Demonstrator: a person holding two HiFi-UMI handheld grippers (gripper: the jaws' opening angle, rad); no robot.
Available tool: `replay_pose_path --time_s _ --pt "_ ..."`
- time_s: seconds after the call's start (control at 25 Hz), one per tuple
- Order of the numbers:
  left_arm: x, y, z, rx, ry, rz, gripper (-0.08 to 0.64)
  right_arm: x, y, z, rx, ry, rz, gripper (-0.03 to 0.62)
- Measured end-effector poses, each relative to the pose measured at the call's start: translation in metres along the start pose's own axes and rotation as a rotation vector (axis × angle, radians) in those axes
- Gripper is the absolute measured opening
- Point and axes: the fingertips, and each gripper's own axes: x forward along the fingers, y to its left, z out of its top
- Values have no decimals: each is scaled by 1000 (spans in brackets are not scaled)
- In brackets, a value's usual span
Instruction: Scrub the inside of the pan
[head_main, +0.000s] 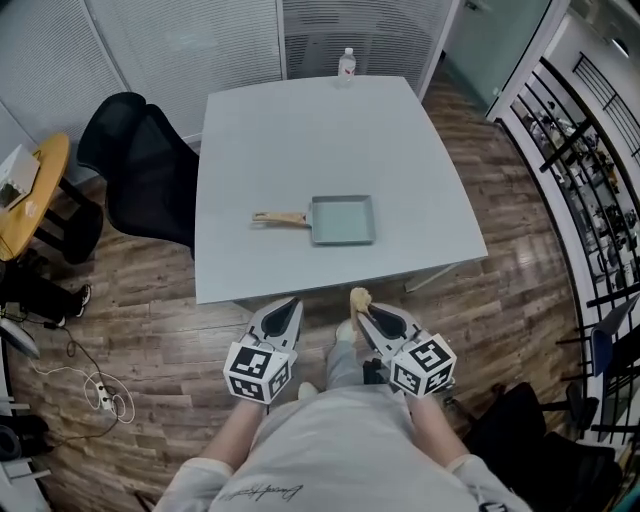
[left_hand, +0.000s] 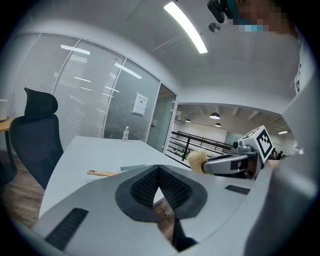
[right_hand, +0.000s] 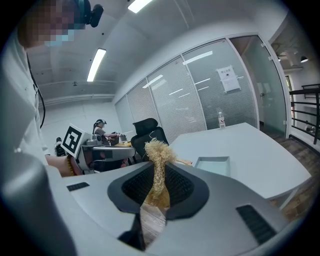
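A rectangular grey pan (head_main: 343, 219) with a wooden handle (head_main: 279, 217) lies on the pale table (head_main: 300, 140); the right gripper view shows the pan (right_hand: 214, 162) ahead. Both grippers hover in front of the table's near edge, above the floor. My left gripper (head_main: 292, 304) is shut with nothing between its jaws, also seen in its own view (left_hand: 159, 168). My right gripper (head_main: 361, 310) is shut on a tan fibrous scrubber (right_hand: 157, 167), whose tuft (head_main: 359, 297) sticks out past the tips. The left gripper view catches that scrubber (left_hand: 197, 159) too.
A clear water bottle (head_main: 346, 63) stands at the table's far edge. A black office chair (head_main: 143, 170) sits at the table's left side. A yellow round table (head_main: 28, 190) is further left. Black railings (head_main: 580, 160) run along the right. Cables (head_main: 90, 390) lie on the wooden floor.
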Motion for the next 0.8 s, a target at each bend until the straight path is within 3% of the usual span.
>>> replay_pose_path --time_s 0.36,0.8 --pt "72 27 43 5 -28 39 11 44 -71 48 -23 -5 46 80" --pt "141 41 69 0 -51 96 11 71 -140 81 -43 -1 103 80"
